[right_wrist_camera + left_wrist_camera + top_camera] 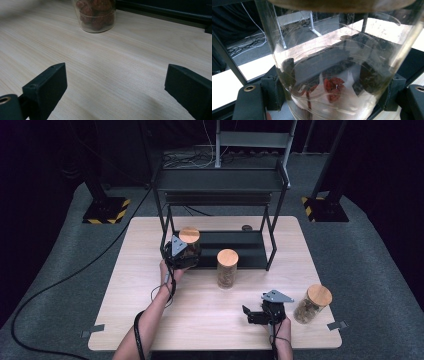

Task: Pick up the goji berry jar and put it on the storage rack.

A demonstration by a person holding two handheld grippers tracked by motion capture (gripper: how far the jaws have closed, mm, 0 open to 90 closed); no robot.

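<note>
While the left gripper (181, 254) clamps both jaws against the glass jar (337, 70), that cork-lidded jar sits between its pads at the black rack's (220, 185) lower shelf. Ahead of the right gripper (116, 87), whose jaws stand wide apart and empty above the table (112, 60), stands a second jar (96, 15).

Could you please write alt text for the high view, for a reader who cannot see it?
The person's left gripper is shut on a cork-lidded glass jar at the lower shelf of a black metal rack on a wooden table. The right gripper rests open near the front edge, between a second jar at mid-table and a third jar at the right.
</note>
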